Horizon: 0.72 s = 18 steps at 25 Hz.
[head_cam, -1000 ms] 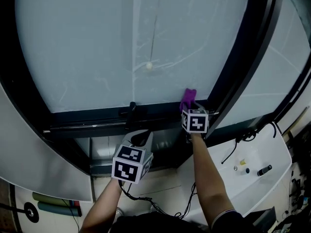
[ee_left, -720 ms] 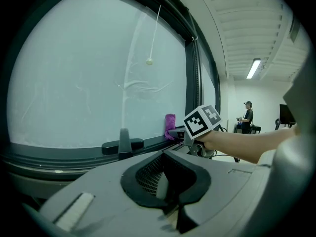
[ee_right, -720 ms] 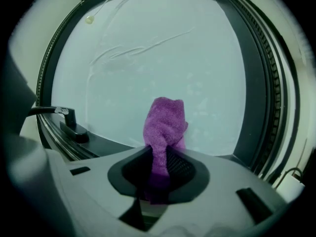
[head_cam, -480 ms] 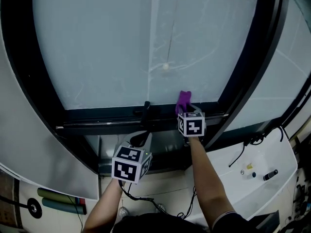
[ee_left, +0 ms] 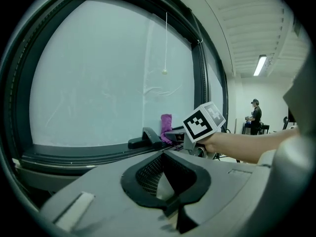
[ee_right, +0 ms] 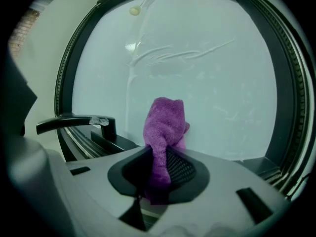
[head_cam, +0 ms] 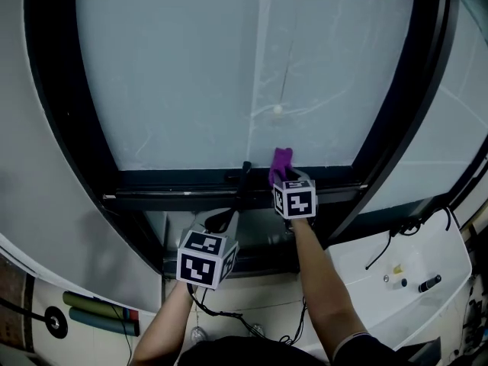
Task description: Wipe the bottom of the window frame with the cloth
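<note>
Head view. Window frame [head_cam: 175, 183], dark, with its bottom rail running across mid-picture. Purple cloth [head_cam: 280, 162] stands up from the rail against the pale glass, just right of the black window handle [head_cam: 242, 178]. Right gripper [head_cam: 285, 177] is at the rail with the cloth at its tip. Left gripper [head_cam: 221, 218] hangs lower, below the rail and apart from it. White ledge [head_cam: 427, 242] with cables lies at the right.

Left gripper view. Left gripper [ee_left: 165, 181]: jaws drawn together, nothing between them. Beyond them are the handle [ee_left: 148, 137], the cloth [ee_left: 166, 125] and the right gripper's marker cube [ee_left: 203, 122]. A person [ee_left: 255, 116] stands far off.

Right gripper view. Right gripper [ee_right: 160, 174]: jaws clamped on the lower part of the cloth [ee_right: 164, 127], whose upper part rises before the glass. Handle [ee_right: 74, 122] lies to the left, over the bottom rail [ee_right: 106, 141].
</note>
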Available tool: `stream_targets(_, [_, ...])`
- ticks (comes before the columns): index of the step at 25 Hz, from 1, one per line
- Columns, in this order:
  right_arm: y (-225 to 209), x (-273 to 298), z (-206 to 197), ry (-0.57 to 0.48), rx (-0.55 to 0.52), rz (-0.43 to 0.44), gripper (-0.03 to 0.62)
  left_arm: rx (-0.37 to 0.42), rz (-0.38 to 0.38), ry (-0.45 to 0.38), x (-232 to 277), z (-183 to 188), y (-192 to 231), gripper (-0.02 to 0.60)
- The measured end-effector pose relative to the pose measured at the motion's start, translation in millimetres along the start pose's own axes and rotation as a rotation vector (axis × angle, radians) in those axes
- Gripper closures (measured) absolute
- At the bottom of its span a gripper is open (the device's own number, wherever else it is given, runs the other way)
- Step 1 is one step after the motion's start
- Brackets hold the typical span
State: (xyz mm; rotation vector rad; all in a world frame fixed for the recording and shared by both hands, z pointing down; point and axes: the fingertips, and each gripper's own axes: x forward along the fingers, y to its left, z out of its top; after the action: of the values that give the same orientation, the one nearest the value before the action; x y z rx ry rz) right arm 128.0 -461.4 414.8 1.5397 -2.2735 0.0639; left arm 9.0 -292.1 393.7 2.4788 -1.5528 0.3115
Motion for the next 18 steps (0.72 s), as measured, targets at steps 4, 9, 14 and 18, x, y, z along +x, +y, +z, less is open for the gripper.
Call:
stream_targets(4, [13,1,5,-0.01,0.03,0.041,0.496,0.008,0.02,-0.008,-10,3,5,0.571])
stream_targets(9, [19,-2,8,-0.018,0.09,0.064,0.496,0.011,0.044,-0.013,-22,4,14,0.571])
stream_targets(14, [30,-5,17,-0.043,0.087,0.096,0.497,0.01,0.047,-0.019,-26,4,13,0.571])
stream_targets(18, [41,-10,26,-0.07,0.101,0.148,0.497,0.015,0.041,-0.018,-27,3,12,0.571])
